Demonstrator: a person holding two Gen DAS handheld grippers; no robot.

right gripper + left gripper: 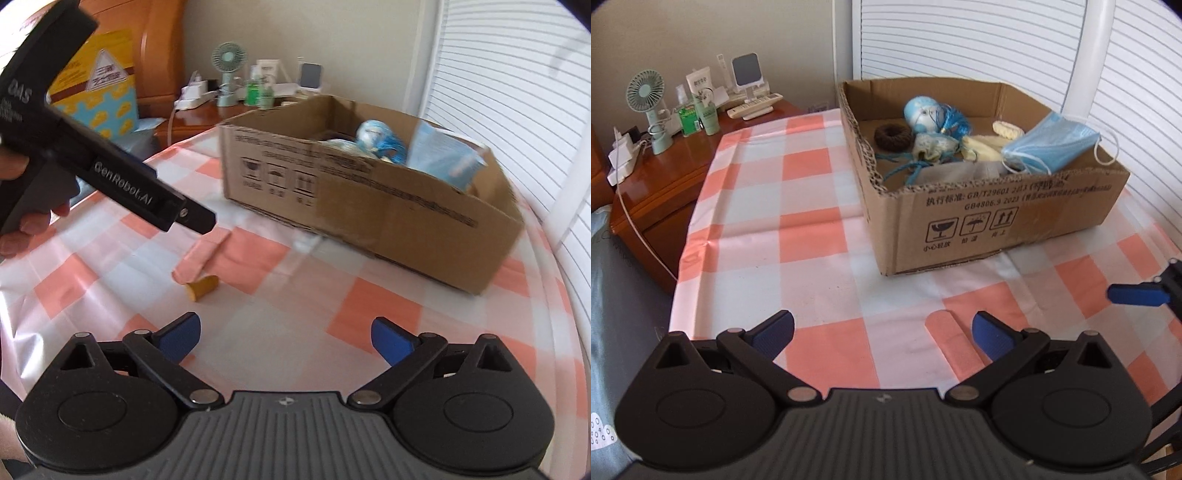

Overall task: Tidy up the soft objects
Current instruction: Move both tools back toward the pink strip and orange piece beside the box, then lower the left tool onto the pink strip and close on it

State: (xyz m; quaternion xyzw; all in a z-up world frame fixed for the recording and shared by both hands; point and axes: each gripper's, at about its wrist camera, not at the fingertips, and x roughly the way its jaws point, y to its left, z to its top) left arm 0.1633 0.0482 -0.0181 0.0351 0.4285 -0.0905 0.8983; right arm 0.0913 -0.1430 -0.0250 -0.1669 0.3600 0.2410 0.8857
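A cardboard box (990, 221) sat on a table covered with a pink-and-white checked cloth (798, 236); every place below is given from that box. Inside it lay the soft things: a blue face mask (1049, 144) draped over the right corner, a brown hair tie (892, 137) near the left wall, a pale blue round toy (923, 112) toward the back, and some cream cloth pieces (982, 147) in the middle. In front of the box, on the cloth, lay a pink plaster strip (947, 338), and a small tan cylinder (202, 287) lay just beside the strip's end.

The left gripper (882, 334) hovered in front of the box, fingers spread wide, holding nothing; the plaster lay between its fingertips. The right gripper (286, 338) was also in front of the box, fingers wide apart and empty. A hand (22, 221) held the left gripper's black handle. Left of the box, well apart, a wooden cabinet (679, 173) carried a small green fan (646, 92) and bottles.
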